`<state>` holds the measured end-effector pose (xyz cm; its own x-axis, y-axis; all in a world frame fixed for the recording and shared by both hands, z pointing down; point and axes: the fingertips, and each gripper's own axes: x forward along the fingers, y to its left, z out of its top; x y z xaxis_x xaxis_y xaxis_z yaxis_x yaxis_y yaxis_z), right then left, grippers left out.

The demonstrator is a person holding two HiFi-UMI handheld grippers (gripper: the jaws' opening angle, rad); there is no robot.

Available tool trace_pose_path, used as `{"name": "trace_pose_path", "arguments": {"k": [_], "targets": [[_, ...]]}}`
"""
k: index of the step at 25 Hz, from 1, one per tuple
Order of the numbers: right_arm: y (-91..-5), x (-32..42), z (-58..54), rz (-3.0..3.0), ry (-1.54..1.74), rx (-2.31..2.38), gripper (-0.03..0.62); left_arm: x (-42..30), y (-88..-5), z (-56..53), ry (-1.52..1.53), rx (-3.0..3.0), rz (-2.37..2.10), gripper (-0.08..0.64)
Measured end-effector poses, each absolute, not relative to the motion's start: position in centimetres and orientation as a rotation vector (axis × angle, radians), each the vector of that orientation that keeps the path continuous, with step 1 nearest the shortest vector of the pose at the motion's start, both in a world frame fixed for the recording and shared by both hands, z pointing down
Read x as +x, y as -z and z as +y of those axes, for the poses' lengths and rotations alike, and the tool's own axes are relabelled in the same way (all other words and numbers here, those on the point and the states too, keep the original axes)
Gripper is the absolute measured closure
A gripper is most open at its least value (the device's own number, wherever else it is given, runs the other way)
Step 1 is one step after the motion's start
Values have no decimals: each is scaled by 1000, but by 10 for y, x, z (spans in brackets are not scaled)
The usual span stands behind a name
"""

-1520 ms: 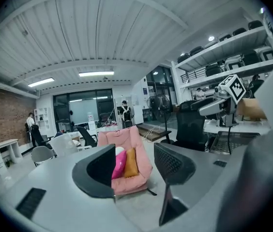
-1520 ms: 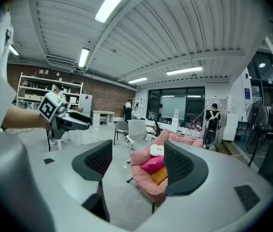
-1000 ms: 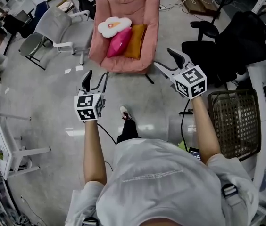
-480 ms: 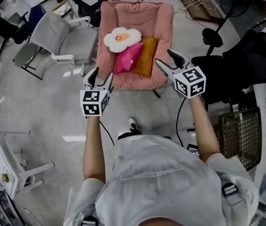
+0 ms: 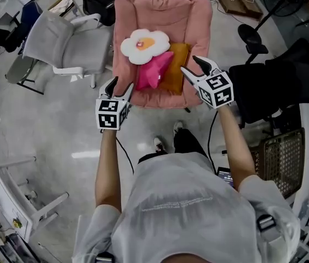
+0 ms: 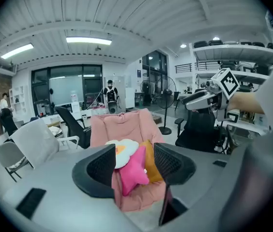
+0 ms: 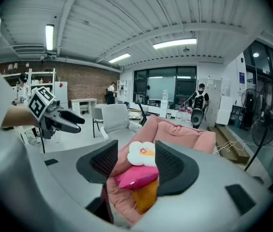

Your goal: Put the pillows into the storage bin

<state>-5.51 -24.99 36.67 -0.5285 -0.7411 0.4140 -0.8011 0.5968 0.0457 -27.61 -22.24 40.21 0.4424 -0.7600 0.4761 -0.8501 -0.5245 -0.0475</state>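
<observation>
- The flower pillow [image 5: 144, 44], pink pillow [image 5: 153, 70] and orange pillow [image 5: 175, 74] lie bunched on the pink armchair [image 5: 162, 12], just ahead of both grippers.
- Left gripper [image 5: 120, 86]: jaws apart, empty.
- Right gripper [image 5: 192, 66]: jaws closing, nothing between them, near the orange pillow.
- Wire basket [image 5: 278, 158]: behind the right gripper, well apart.

Seen from above, the person wore a pale grey short-sleeved T-shirt [image 5: 193, 212] with a faint line of print, dark trousers [image 5: 183, 141] and a light shoe [image 5: 158, 144]. A dark strap [image 5: 264, 222] with a buckle sat at five o'clock. The left gripper [image 5: 120, 86] and the right gripper [image 5: 192, 66] each carried a white cube [image 5: 109, 114] with black square markers and had dark, ribbed jaws. The right gripper's jaws were closing on nothing. A black cable [image 5: 122, 149] trailed from the left gripper.
</observation>
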Motion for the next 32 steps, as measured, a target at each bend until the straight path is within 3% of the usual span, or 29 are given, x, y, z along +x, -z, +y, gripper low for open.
{"name": "trace_pose_path", "arguments": {"k": [20,32], "targets": [[-594,-68,-531,-2326,-936,980,273,-263,-558,-455,-783,2141,-1316,295],[-726,-93,-542,-2117,-1405,739,197,-253,-633,-500,-820,2026,-1231,295]]}}
